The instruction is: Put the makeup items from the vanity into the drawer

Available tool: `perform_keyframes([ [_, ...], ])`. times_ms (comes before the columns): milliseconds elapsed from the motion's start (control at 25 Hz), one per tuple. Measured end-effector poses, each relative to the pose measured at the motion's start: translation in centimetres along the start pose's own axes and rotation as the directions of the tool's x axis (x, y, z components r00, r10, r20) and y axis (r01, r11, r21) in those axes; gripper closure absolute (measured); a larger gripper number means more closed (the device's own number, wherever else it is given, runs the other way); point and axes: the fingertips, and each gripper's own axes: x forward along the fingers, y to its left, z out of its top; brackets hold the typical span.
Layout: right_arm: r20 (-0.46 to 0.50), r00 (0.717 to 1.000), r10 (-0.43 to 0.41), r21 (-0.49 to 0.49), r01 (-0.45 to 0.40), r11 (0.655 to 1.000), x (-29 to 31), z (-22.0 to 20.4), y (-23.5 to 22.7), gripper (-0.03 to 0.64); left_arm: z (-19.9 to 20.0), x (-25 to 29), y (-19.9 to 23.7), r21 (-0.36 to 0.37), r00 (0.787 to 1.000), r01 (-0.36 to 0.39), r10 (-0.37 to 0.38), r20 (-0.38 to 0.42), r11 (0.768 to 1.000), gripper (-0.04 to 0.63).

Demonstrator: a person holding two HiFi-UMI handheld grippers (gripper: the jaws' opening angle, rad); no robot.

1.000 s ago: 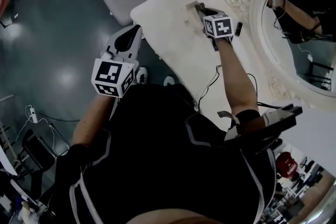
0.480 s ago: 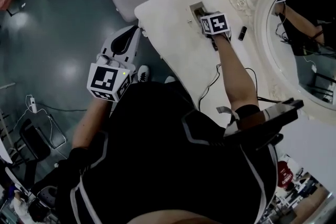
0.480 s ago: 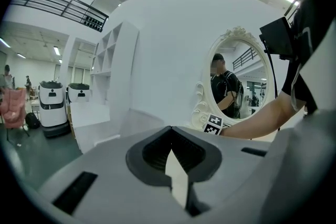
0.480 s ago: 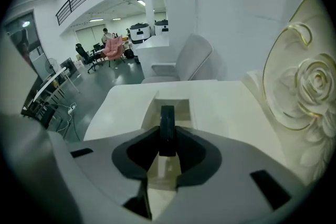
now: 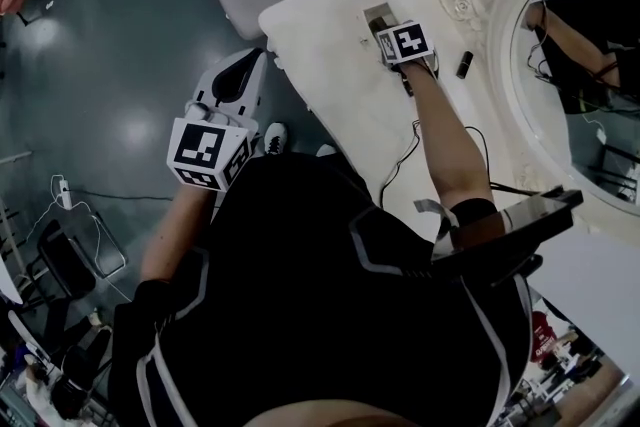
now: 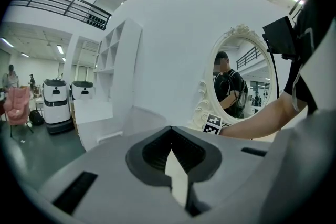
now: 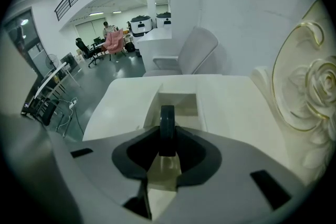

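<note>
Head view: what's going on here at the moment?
The person's right claw grips a dark disc-shaped item edge-on, at the open drawer in the white vanity; it is not yet released. The left claw is shut and empty, held off to the side over the floor.

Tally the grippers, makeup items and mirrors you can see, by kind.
Grippers: 2 (left gripper, right gripper)
Makeup items: 2 (dark disc held in the right gripper, dark stick lying on the vanity)
Mirrors: 1 (oval mirror)
Total: 5
</note>
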Motion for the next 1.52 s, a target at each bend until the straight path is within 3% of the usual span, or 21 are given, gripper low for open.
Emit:
perform_keyframes([
  [880, -0.075, 0.997, 0.011, 0.050, -0.007, 0.999, -0.5, -2.4, -1.0, 0.516, -1.0, 1.0, 0.9, -0.039, 0.999, 0.005, -0.007, -0.041, 0.999, 0.592],
  [1240, -0.022, 1.000, -0.018, 0.104, 0.020, 0.994, -2.4, -2.1, -0.7, 0.456, -0.8, 0.4, 0.8, -0.027, 0.999, 0.022, -0.024, -0.046, 0.999, 0.592],
  [1520, 0.102, 0.994, -0.050, 0.192, 0.030, 0.981, -7.2, -1.0, -1.5, 0.446, 0.9, 1.2, -0.1, -0.027, 0.997, 0.080, -0.080, -0.006, 0.996, 0.592],
])
